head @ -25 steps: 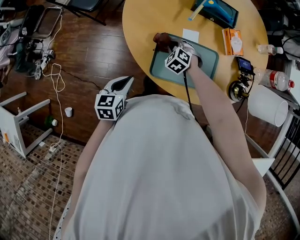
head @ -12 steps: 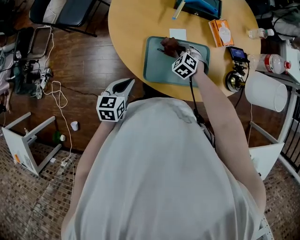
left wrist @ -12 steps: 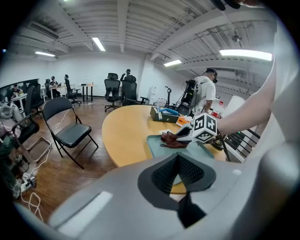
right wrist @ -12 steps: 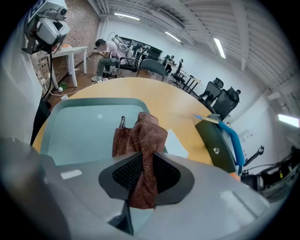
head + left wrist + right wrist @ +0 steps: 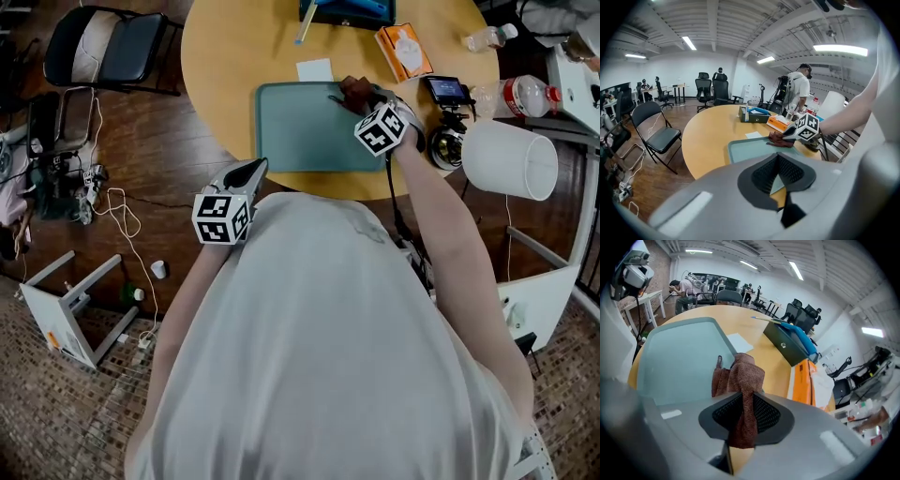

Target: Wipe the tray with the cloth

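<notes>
A teal tray (image 5: 300,131) lies on the round wooden table (image 5: 234,56), close to its near edge. A brown cloth (image 5: 355,92) rests on the tray's far right corner, and my right gripper (image 5: 366,97) is shut on it. In the right gripper view the cloth (image 5: 743,376) hangs pinched between the pads, its free end lying on the tray (image 5: 679,352). My left gripper (image 5: 251,171) is held off the table's near edge against the person's body, shut and holding nothing. The left gripper view shows the tray (image 5: 750,147) and cloth (image 5: 780,139) ahead of it.
Beyond the tray lie a white slip of paper (image 5: 315,69), a black box with blue contents (image 5: 347,11) and an orange packet (image 5: 403,52). To the right are a small screen device (image 5: 445,90), a bottle (image 5: 520,94) and a white shade (image 5: 508,159). A folding chair (image 5: 112,47) and cables (image 5: 112,202) are at left.
My right gripper has dragged the cloth along the tray's far edge, from the far left corner to the far right corner. The left gripper has stayed put.
</notes>
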Demonstrator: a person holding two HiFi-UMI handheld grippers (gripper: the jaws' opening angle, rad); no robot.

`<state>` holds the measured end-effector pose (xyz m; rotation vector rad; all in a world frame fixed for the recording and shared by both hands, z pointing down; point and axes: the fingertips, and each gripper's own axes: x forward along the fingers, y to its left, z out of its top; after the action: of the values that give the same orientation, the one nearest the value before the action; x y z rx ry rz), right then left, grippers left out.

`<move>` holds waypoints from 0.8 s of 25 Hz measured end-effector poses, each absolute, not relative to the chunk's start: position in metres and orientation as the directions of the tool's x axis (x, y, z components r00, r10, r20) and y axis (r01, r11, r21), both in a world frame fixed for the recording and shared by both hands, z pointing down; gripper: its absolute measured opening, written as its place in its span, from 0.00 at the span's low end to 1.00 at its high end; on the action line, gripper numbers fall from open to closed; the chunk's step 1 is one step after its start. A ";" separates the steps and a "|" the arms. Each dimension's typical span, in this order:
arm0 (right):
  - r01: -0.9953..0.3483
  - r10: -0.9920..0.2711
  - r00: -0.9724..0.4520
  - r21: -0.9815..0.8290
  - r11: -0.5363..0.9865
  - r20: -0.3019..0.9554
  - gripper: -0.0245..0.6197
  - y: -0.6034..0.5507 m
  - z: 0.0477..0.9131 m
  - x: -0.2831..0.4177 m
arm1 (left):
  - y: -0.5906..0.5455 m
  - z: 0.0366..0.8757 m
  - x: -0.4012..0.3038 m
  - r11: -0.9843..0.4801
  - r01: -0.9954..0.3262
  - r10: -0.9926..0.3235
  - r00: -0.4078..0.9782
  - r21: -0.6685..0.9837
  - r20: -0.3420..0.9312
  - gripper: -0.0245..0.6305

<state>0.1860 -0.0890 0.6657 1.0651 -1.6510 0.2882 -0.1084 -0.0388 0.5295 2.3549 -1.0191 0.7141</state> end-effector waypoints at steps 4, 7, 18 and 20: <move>-0.793 -0.489 -0.001 0.297 0.531 0.872 0.15 -0.084 0.669 0.198 | -0.036 0.524 -0.092 -0.617 -0.762 -0.523 0.585 0.199 0.620 0.04; -0.792 -0.492 0.002 0.301 0.530 0.870 0.15 -0.081 0.670 0.197 | -0.033 0.521 -0.088 -0.605 -0.772 -0.541 0.577 0.193 0.612 0.04; -0.863 -0.417 0.018 0.225 0.452 0.909 0.15 -0.038 0.671 0.181 | -0.059 0.522 -0.111 -0.610 -0.763 -0.533 0.594 0.213 0.602 0.04; -0.877 -0.407 0.002 0.198 0.439 0.913 0.15 -0.038 0.671 0.171 | -0.066 0.521 -0.118 -0.619 -0.756 -0.530 0.603 0.213 0.596 0.04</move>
<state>0.1707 -0.0380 0.6710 1.1491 -1.6046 0.5401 -0.1181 -0.0661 0.5210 2.3824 -1.0224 0.6775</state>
